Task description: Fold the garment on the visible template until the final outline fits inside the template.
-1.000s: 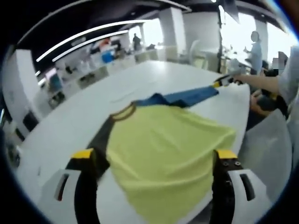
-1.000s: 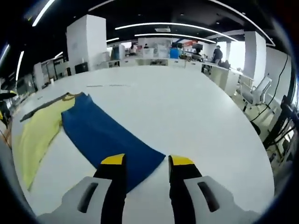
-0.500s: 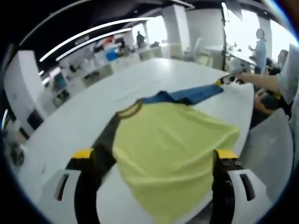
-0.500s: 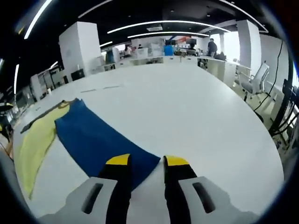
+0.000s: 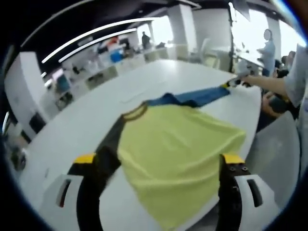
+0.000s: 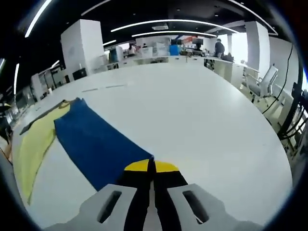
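Lying on one white table (image 6: 202,110), one garment (image 5: 178,154): right tongs (image 6: 151,166) pinching its blue sleeve (image 6: 96,144), left tongs (image 5: 159,161) spread.

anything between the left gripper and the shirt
Nothing visible. The left gripper is open with the yellow shirt body lying flat on the white table between its fingers; the dark sleeve runs beside one finger.
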{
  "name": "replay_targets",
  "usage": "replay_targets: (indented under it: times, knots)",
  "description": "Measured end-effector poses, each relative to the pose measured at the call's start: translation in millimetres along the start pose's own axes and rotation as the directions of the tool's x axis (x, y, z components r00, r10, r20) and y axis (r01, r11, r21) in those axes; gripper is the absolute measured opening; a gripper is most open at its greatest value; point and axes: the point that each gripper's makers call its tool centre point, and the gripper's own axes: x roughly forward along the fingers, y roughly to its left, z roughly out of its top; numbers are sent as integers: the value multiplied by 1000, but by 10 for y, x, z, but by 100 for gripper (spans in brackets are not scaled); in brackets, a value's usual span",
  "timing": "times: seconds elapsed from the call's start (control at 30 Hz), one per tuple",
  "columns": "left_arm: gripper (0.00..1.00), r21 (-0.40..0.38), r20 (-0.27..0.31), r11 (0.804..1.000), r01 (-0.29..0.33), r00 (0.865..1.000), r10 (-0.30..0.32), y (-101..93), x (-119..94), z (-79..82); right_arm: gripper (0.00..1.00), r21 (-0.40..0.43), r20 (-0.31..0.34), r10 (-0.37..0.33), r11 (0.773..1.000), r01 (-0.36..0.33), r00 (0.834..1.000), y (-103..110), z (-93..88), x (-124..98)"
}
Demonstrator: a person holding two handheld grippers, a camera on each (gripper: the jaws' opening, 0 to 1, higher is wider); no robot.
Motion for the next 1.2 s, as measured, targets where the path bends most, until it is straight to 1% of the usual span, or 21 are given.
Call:
replay_targets:
  times: [0.1, 0.17, 0.3, 0.4, 0.53, 0.57, 0.67, 0.77, 0.8, 0.83, 0.9, 1.0, 1.1, 1.2]
  knots:
    - [100, 1, 3, 1000, 7, 1000, -7, 27, 1, -18, 2, 0, 7, -3, 1000, 3, 1000, 20, 63, -53]
    - [100, -5, -1, 1000, 9, 1000, -9, 50, -4, -34, 1, 8, 17, -16, 1000, 16, 1000, 41, 140, -108]
    - [100, 15, 54, 999, 31, 998, -31, 79, -41, 15, 1, 2, 44, -45, 999, 45, 998, 127, 331, -254]
    - [100, 20, 70, 999, 49, 996, -51, 99, -90, 8, 1, -23, 55, -54, 998, 56, 997, 193, 484, -349]
    - [100, 23, 109, 998, 63, 992, -65, 135, -164, 2, 1, -93, 76, -72, 993, 79, 995, 285, 742, -480]
    - [100, 24, 118, 997, 67, 991, -69, 144, -189, -9, 1, -128, 80, -84, 987, 94, 993, 305, 814, -513]
    - [100, 39, 132, 997, 62, 989, -67, 205, -249, -45, 1, -212, 61, -115, 969, 125, 992, 300, 933, -556]
    - [100, 38, 136, 997, 60, 989, -64, 257, -313, -66, 1, -215, 81, -119, 967, 134, 990, 372, 1080, -604]
    - [100, 37, 146, 997, 61, 987, -65, 266, -334, -59, 1, -215, 93, -119, 967, 137, 989, 412, 1155, -620]
    - [100, 38, 156, 997, 65, 985, -71, 269, -367, -48, 1, -214, 97, -119, 967, 137, 988, 426, 1179, -625]
    - [100, 39, 181, 997, 70, 981, -76, 281, -409, -14, 1, -230, 120, -120, 962, 146, 985, 504, 1304, -635]
    - [100, 47, 195, 996, 71, 978, -79, 309, -438, 10, 1, -271, 132, -116, 951, 148, 985, 632, 1476, -641]
    - [100, 60, 209, 996, 73, 974, -84, 332, -460, 32, 1, -325, 151, -110, 933, 154, 982, 823, 1689, -655]
    - [100, 57, 221, 995, 78, 971, -89, 348, -498, 47, 1, -354, 164, -107, 922, 160, 981, 896, 1843, -639]
